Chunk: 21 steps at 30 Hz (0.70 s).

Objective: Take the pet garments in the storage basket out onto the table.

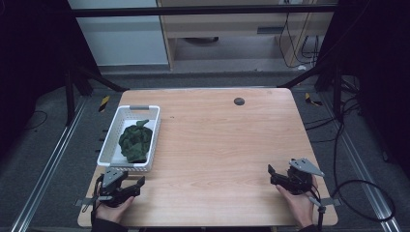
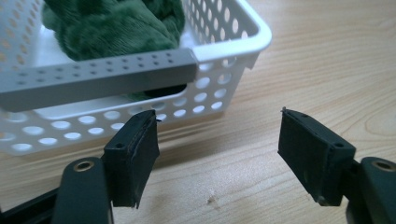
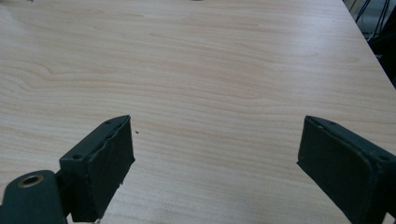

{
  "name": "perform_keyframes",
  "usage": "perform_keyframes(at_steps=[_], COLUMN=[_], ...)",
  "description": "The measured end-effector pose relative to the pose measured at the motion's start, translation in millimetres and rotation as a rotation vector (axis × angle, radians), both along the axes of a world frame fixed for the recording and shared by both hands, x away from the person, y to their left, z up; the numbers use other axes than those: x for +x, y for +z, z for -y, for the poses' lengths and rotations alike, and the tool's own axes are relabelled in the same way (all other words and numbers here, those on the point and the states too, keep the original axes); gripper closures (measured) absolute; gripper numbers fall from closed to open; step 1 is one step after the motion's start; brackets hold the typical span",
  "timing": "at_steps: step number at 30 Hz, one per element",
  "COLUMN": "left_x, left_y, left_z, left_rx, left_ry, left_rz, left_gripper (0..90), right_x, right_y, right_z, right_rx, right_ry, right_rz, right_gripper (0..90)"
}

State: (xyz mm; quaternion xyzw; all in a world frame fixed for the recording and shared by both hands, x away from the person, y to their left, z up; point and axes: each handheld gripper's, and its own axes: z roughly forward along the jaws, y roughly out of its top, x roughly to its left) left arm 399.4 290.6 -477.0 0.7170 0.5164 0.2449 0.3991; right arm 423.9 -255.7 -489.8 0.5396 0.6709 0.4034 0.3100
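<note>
A crumpled dark green cloth [image 1: 135, 141] lies inside a white perforated basket [image 1: 109, 142] at the table's left side. In the left gripper view the cloth [image 2: 116, 25] fills the basket [image 2: 233, 51], whose grey handle bar [image 2: 98, 77] crosses just beyond the jaws. My left gripper [image 1: 135, 184] rests near the table's front left corner, just in front of the basket, open with nothing between its jaws [image 2: 217, 135]. My right gripper [image 1: 274, 175] sits at the front right, held in a hand, open over bare wood [image 3: 215, 144].
The wooden table [image 1: 217, 140] has a small dark round mark [image 1: 239, 101] near its far edge. Black frame bars, cables and a cabinet stand beyond the table. Cables trail on the floor at the right.
</note>
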Motion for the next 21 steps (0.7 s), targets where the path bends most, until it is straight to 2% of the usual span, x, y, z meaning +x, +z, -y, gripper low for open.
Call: perform_keyframes(at_steps=[9,13,16,21], left_x=[-7.5,-10.8,-11.7,-11.5], left_y=[12.8,21.1,28.4,36.6], left_z=[-3.5,-6.5,-10.6,-15.1], left_rx=[-0.038,-0.049,-0.081,-0.091], left_ry=[0.025,0.035,0.052,0.062], left_rz=[0.05,0.082,0.101,0.123], left_gripper=[28.1,27.3,27.3,27.1], right_x=[-7.0,-6.6,-6.6,-6.1], right_y=[3.4,2.8,2.8,2.3], right_z=[0.5,0.1,0.1,-0.1], right_rx=[0.013,-0.003,-0.007,-0.009], right_ry=[0.013,0.013,0.011,0.014], right_rz=[0.012,0.014,0.017,0.014], right_gripper=[10.2,10.3,10.7,10.6])
